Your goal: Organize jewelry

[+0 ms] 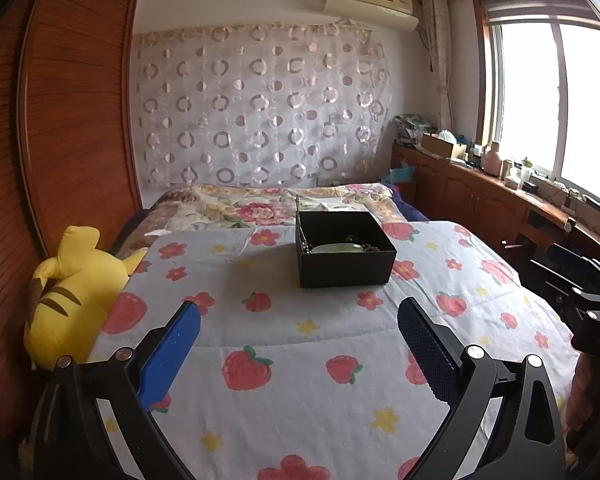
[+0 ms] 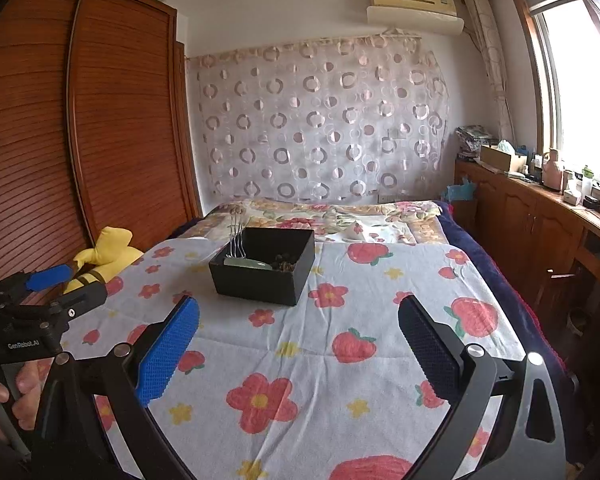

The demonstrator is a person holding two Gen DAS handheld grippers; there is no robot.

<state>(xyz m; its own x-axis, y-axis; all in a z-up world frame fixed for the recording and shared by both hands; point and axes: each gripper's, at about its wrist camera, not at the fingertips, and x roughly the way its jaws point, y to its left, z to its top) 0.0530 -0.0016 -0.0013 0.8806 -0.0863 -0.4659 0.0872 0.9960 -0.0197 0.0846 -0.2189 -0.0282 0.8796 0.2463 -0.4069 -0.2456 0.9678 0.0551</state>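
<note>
A black open box stands on the strawberry-print quilt in the middle of the bed. Inside it lie a pale green bangle, dark beads and a thin chain hanging over the far rim. My left gripper is open, held short of the box with nothing between its blue pads. My right gripper is open wide as well, empty, with the box ahead and slightly left. The left gripper also shows at the left edge of the right wrist view, in a hand.
A yellow plush toy lies at the bed's left edge against a wooden wardrobe. A floral blanket covers the far end of the bed. Low wooden cabinets with clutter run along the right under the window.
</note>
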